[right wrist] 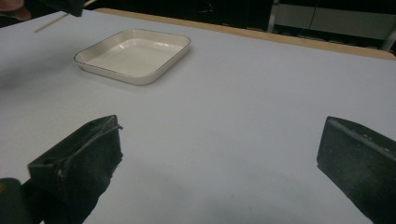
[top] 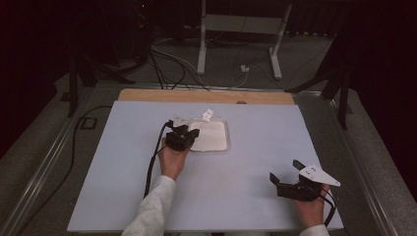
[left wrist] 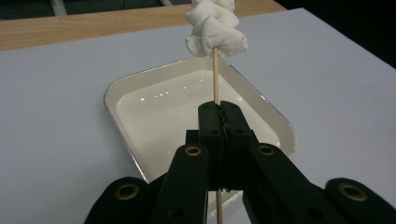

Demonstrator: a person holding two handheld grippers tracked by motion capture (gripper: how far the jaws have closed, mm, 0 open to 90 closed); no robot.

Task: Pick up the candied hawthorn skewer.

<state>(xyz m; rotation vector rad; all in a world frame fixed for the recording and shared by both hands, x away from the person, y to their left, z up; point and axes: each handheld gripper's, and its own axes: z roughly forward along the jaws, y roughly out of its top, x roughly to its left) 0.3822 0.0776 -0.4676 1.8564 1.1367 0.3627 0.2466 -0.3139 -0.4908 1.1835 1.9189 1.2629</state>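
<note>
We note the left gripper (left wrist: 219, 109) clamped on a thin wooden skewer (left wrist: 215, 77), its jaws pressed together around the stick with no gap visible in the left gripper view. The skewer's long axis runs along the line of the jaws, pointing away from the hand; the far end carries a cluster of white marshmallows (left wrist: 215, 29), and the bare tail passes back out beneath the jaws. In the high view the left gripper (top: 181, 136) sits at the left edge of the white tray (top: 221, 142), and the marshmallows (top: 207, 114) show just past the tray's far rim, so the stick points forward and a little rightward across the table (top: 255, 128). We judge the skewer to be tilted upward, tip higher than tail, though the dim high view leaves the angle uncertain. The tray (left wrist: 140, 93) lies below the stick and looks empty. The right gripper (top: 290, 176) rests near the table's front right corner, well apart from the tray, its jaws spread wide with nothing between them.
</note>
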